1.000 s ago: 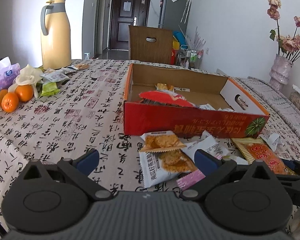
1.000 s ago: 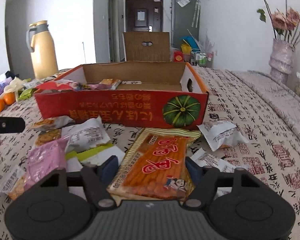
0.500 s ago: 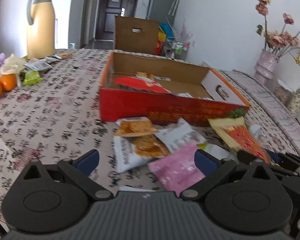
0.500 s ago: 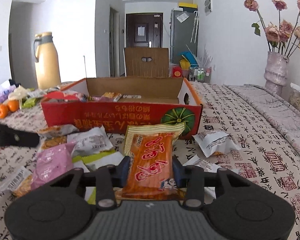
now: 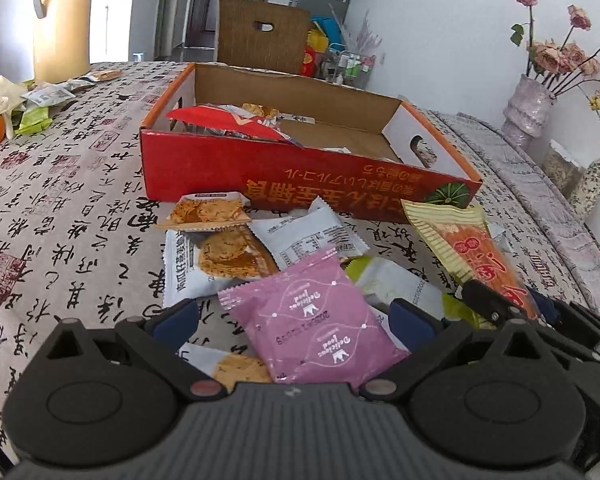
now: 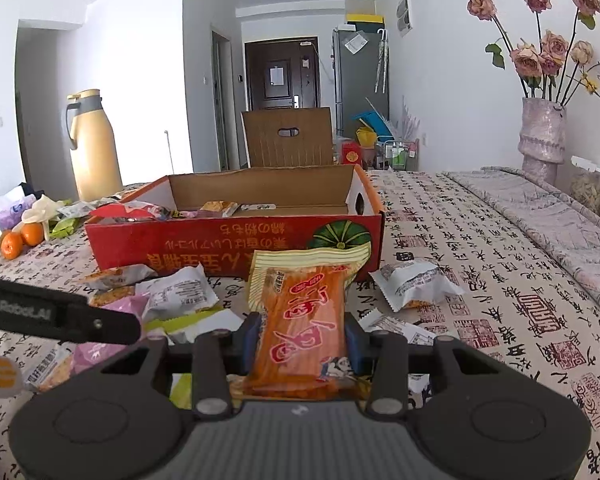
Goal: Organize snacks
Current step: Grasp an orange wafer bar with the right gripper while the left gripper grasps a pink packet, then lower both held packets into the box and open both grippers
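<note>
A shallow red cardboard box with an open top stood on the surface, which was covered by a cloth printed with black characters and red seals. A few packets already lay inside the box, a red one among them. Loose snack packets crowded the cloth in front of the box: a white cracker packet, a small clear one with an orange cracker, and a white packet off to the right. A tan jug, oranges, a brown chair back and a vase of dried roses stood further off.

The right hand-held gripper was clamped on a long orange snack packet, its blue pads pressing both sides of the glossy wrapper; the packet tilted up toward the front wall of the box. The left hand-held gripper stood wide apart over a flat pink packet with crimped edges, which lay between the fingers without either pad touching it. The right hand-held gripper sat just beside the left one, at its right edge.
</note>
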The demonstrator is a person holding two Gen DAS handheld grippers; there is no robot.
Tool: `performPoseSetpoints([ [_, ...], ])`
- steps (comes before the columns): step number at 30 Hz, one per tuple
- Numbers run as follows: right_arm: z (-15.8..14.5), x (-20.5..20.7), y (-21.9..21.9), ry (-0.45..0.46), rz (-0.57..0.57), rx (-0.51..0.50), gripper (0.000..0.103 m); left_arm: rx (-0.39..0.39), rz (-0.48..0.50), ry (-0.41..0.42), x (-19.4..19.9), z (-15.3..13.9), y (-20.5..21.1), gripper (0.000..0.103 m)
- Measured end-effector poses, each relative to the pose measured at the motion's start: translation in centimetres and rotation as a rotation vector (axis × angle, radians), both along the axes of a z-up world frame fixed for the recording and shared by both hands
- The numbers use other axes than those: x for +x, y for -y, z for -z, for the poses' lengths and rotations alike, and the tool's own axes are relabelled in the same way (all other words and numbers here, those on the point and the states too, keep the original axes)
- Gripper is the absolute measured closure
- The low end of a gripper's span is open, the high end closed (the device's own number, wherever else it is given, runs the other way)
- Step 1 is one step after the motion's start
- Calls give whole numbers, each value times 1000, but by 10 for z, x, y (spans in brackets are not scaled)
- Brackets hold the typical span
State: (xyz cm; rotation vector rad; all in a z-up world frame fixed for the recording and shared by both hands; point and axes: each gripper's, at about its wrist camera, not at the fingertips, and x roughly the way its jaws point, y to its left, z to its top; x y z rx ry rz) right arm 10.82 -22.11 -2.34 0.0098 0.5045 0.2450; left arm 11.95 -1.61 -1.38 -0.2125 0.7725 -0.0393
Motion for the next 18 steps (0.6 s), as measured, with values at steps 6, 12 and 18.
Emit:
performPoseSetpoints([
  [6,0,-1,3,3,-3,15,62,1,15,-31,3,4,8,41],
  [12,1,-2,5,3,-10,24,62,18,26,-1,-2,0,13,41],
  [18,-2,-5,7,16,-12,32,62,44,40,48,-8,-12,16,41],
])
